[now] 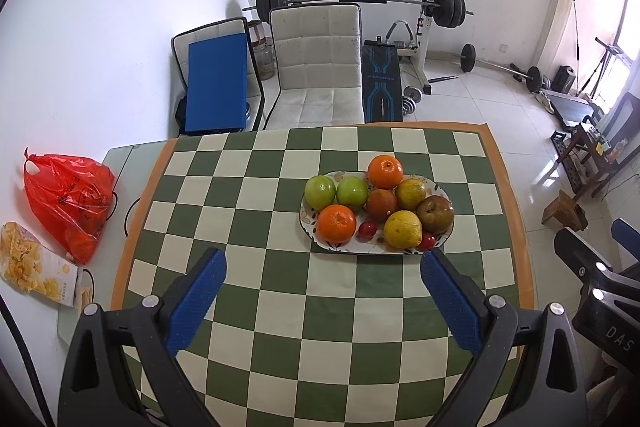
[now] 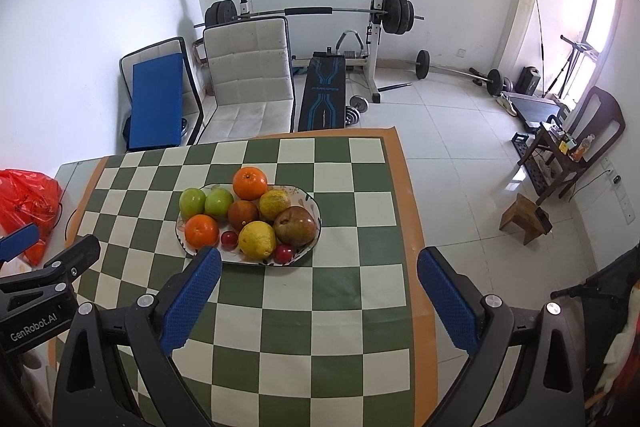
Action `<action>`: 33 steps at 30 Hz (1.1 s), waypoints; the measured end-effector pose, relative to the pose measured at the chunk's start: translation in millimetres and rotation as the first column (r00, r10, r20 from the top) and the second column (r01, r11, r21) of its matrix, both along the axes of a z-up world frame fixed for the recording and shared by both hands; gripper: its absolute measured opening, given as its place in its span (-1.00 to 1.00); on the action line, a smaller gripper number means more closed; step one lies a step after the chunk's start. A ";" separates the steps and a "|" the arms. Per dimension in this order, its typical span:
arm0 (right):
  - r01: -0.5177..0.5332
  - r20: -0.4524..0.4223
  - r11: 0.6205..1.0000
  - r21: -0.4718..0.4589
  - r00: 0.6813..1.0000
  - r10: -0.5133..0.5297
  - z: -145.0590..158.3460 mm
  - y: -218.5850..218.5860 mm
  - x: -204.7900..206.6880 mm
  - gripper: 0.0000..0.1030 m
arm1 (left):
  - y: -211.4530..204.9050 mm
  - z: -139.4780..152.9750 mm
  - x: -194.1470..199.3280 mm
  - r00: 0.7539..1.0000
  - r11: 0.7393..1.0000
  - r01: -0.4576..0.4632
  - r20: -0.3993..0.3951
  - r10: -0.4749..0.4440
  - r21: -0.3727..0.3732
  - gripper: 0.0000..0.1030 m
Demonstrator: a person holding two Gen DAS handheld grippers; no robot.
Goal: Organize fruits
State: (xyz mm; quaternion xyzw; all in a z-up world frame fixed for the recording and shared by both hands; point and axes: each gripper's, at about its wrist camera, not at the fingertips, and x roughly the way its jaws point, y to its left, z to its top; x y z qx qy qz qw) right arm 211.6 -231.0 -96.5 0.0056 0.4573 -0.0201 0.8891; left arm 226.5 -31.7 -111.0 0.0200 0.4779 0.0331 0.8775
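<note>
Both the left gripper (image 1: 322, 263) and the right gripper (image 2: 318, 265) have their blue fingers (image 1: 200, 291) spread wide, holding nothing; the oval patterned ceramic plate (image 1: 332, 247) of mixed fruits (image 1: 378, 205) rests on the green-checkered counter (image 1: 280, 307), just beyond them

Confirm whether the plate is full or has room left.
Full: the plate is crowded with fruit from rim to rim in both views, leaving only small gaps.

Bright daylight from the window (image 2: 600, 11) at right glares on the floor tiles (image 2: 460, 131); fisheye edges curve, dark corners
</note>
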 end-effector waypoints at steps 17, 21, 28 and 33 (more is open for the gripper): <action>0.010 -0.012 1.000 0.001 1.000 -0.010 -5.9 2.3 1.6 0.99 | 6.1 -2.9 3.3 1.000 1.000 0.003 -0.001 -0.003 -0.002 1.00; 0.010 -0.013 1.000 0.003 1.000 -0.010 -5.1 1.3 1.4 0.99 | 6.3 -2.8 3.2 1.000 1.000 0.003 -0.001 -0.003 -0.005 1.00; 0.011 -0.015 1.000 0.003 1.000 -0.011 -5.0 4.0 0.8 0.99 | 7.6 -3.9 3.8 1.000 1.000 0.002 -0.004 -0.002 -0.008 1.00; 0.008 -0.012 1.000 0.000 1.000 -0.008 -4.9 4.5 1.3 0.99 | 9.1 -8.0 3.7 1.000 1.000 0.002 -0.007 -0.003 -0.016 1.00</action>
